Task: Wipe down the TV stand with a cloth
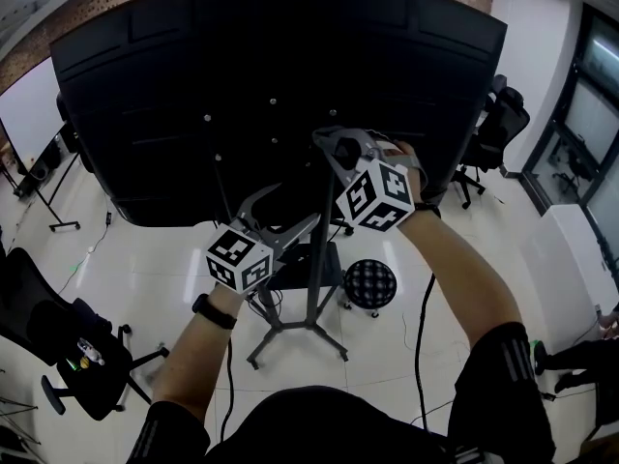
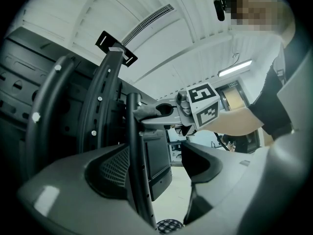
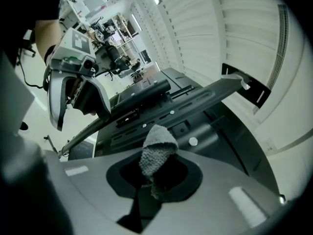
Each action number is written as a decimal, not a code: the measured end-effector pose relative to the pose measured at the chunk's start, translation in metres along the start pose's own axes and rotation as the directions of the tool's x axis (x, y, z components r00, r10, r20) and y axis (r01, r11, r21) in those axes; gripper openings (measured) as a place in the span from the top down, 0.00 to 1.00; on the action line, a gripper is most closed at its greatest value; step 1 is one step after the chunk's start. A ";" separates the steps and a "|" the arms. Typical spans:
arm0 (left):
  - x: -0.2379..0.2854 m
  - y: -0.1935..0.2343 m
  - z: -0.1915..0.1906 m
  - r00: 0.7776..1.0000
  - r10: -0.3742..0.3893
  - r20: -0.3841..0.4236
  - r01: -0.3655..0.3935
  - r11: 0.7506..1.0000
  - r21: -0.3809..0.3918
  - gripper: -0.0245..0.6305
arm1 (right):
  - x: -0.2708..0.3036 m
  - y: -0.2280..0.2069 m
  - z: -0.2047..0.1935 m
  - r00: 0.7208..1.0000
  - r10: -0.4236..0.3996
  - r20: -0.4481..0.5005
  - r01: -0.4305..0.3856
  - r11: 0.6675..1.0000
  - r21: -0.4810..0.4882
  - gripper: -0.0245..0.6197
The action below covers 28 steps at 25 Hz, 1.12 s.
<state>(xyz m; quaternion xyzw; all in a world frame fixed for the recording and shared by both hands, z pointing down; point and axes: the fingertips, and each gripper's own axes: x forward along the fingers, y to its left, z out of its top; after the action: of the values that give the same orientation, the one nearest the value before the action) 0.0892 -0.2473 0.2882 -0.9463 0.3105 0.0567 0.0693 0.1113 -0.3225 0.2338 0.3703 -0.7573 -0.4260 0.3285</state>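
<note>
TV stand: one, on a wheeled base on the pale floor, seen from behind, carrying one large black TV on its mounting arms. Two black office chairs stand around it, one low at the left and one at the right beyond the screen. One round stool with a chequered top sits just beside the stand's base.

Two tools are raised to the back of the stand, each bearing a marker cube. The left tool has its jaws apart; one black upright bar of the stand runs between them, close to the left jaw, with a clear gap to the other. The right tool, higher up and nearer the mounting arms, has its jaws closed on one grey knitted cloth, whose bunched end sticks up out of the jaws close to a perforated black rail; whether it touches cannot be told.
</note>
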 end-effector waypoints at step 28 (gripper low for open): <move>0.006 0.008 -0.085 0.996 0.016 -0.093 -0.026 0.993 -0.114 0.42 | 0.023 0.120 -0.058 0.994 0.094 -0.050 -0.099 0.989 -0.107 0.89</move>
<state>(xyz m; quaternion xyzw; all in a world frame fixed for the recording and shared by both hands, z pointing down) 0.0950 -0.2715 0.3706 -0.9470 0.3196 0.0317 -0.0004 0.1131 -0.3218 0.3696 0.3242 -0.7422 -0.4422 0.3854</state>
